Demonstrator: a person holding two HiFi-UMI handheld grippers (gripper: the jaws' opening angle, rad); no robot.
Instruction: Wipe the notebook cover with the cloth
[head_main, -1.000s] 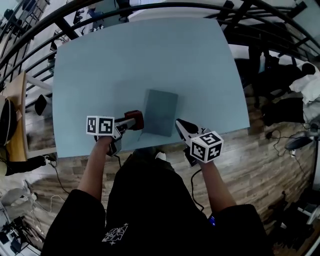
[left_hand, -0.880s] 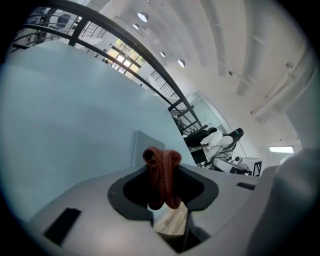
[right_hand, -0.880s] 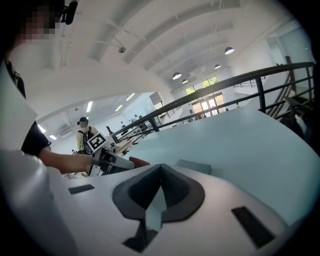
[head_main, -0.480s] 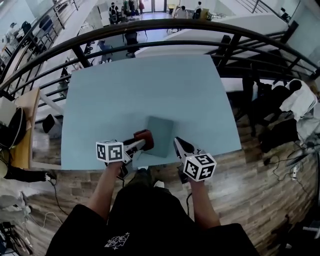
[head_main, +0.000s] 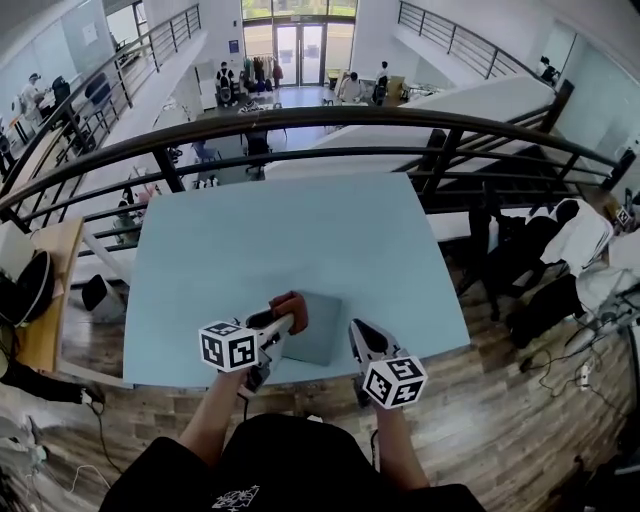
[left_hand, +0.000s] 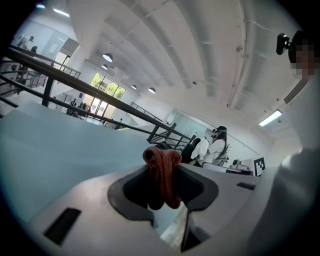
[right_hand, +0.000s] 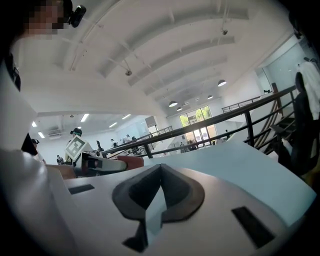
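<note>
Rust-red cloth (left_hand: 162, 175) is pinched in the left gripper (head_main: 283, 322). The grey notebook (head_main: 320, 328) lies just right of its tips, long axis pointing away, the cloth seemingly touching its left edge. The right gripper (head_main: 357, 335), closed and empty, sits just beyond the opposite edge.

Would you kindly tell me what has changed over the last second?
The left gripper, shut on the cloth, has slid forward along the notebook's left edge, from the near end to the far left corner. The head view has tilted up. The notebook lies where it was on the table; the right gripper stays shut and empty beside its right edge.
</note>
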